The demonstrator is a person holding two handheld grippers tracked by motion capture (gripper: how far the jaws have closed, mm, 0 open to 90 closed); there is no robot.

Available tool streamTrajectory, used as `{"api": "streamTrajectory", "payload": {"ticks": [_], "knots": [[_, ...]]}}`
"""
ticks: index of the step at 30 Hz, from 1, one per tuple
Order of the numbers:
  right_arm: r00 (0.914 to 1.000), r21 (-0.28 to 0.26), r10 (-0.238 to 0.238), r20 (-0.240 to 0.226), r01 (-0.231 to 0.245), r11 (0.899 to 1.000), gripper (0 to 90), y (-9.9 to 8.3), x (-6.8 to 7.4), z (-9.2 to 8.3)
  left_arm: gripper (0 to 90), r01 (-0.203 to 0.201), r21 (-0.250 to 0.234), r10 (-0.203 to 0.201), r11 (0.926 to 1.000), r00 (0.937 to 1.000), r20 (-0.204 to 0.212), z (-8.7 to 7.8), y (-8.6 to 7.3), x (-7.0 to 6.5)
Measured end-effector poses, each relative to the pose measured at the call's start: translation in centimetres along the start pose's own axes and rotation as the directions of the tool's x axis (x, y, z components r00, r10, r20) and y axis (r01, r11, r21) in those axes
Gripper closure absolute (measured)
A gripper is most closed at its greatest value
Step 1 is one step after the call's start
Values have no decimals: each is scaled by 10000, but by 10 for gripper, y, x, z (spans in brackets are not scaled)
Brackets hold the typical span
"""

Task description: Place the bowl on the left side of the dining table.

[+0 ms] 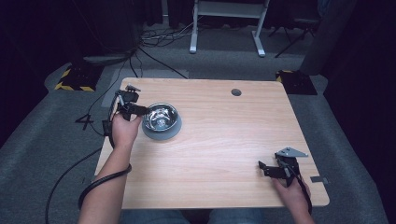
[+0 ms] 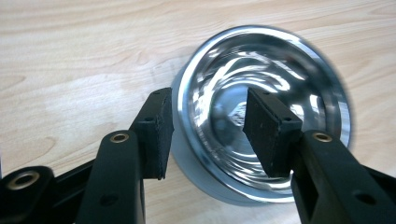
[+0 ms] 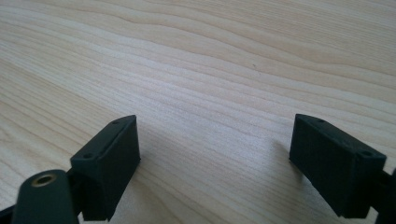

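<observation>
bowl: a shiny steel bowl (image 1: 160, 116) on a grey round base, sitting upright on the far-left part of the wooden table (image 1: 219, 140)
bowl's shape: round, so no long axis to line up with; only the rim matters for a grip
left gripper: the left gripper (image 1: 140, 110) is just beside the bowl's left edge, pointing across at it
jaws over rim: seen from the left gripper view, one jaw stands outside the bowl's wall and the other inside over the basin (image 2: 261, 107), the rim between them
left grip state: released; the pads stand apart from the metal, nothing clamped
right gripper: the right gripper (image 1: 262, 168) rests near the table's near-right corner, well apart from the bowl
right grip state: spread wide over bare wood, holding nothing
nearer hand: the left, by far; I'd judge any next move on the bowl falls to it
</observation>
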State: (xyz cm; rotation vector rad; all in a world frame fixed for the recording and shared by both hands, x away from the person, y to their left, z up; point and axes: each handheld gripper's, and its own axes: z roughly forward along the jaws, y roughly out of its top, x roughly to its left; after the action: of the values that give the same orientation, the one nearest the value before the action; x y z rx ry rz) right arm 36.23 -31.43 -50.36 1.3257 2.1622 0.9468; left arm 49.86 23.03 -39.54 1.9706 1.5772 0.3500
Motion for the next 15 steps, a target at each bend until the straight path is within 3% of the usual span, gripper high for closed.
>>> {"api": "streamTrajectory", "payload": {"ticks": [6, 8, 12, 15], "knots": [[10000, -3, -2, -2, 2, 10000, 163, 0, 0, 0, 513, -492, -164, 497, 9987, 9982, 333, -17, -7, -9], [10000, 0, 0, -3, 0, 10000, 163, 0, 0, 0, 512, -613, -311, 632, 9976, 9961, 624, -26, -13, -14], [10000, 2, 8, -4, -8, 10000, 163, 0, 0, 0, 508, -799, -559, 875, 9952, 9850, 1488, -40, -21, -17], [10000, -1, -2, -2, 2, 10000, 163, 0, 0, 0, 507, -937, -616, 1029, 9937, 9803, 1689, -46, -26, -19]]}}
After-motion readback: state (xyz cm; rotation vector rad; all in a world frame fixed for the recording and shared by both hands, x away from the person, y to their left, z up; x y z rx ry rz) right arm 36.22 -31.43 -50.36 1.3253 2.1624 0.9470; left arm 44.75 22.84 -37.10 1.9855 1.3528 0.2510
